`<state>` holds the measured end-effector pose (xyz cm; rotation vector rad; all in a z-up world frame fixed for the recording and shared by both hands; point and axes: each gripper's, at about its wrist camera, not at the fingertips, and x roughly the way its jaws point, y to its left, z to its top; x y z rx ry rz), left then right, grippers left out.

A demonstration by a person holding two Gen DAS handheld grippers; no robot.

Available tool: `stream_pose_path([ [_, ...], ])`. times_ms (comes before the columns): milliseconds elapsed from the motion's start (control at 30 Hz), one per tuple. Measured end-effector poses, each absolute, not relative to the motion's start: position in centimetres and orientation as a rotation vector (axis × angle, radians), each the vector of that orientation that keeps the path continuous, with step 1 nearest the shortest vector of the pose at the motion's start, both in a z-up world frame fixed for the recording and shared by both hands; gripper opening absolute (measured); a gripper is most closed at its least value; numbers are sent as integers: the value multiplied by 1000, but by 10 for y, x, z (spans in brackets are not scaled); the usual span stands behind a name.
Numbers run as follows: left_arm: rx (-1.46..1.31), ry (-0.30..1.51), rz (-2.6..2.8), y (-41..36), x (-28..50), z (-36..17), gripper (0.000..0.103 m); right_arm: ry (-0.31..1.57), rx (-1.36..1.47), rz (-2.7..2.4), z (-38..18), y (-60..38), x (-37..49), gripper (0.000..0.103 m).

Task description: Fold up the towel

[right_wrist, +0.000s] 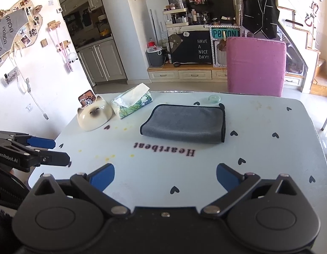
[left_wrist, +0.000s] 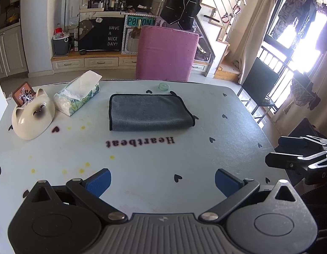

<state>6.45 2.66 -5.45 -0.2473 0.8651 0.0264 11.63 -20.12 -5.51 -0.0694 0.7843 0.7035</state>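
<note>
A grey towel point(left_wrist: 149, 112) with a black edge lies folded flat on the pale blue table point(left_wrist: 184, 158), beyond the word "Heartbeat". It also shows in the right wrist view point(right_wrist: 184, 123). My left gripper point(left_wrist: 162, 183) is open and empty above the table's near edge, well short of the towel. My right gripper point(right_wrist: 165, 177) is open and empty, also near the front edge. The right gripper shows at the right edge of the left wrist view point(left_wrist: 275, 150). The left gripper shows at the left edge of the right wrist view point(right_wrist: 61, 150).
A cat-shaped ceramic bowl point(left_wrist: 33, 116) and a tissue pack point(left_wrist: 77, 96) sit left of the towel. A small green dish point(left_wrist: 164, 86) sits behind it. A pink chair point(left_wrist: 166, 54) stands at the table's far side. A black chair point(left_wrist: 259, 84) stands at the right.
</note>
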Motion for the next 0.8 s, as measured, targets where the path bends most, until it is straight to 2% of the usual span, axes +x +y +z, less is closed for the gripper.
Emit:
stream_pose_path([
  [800,-251,860,24,25,61,-55,103,782,-68,701,-55,-199,114,102],
])
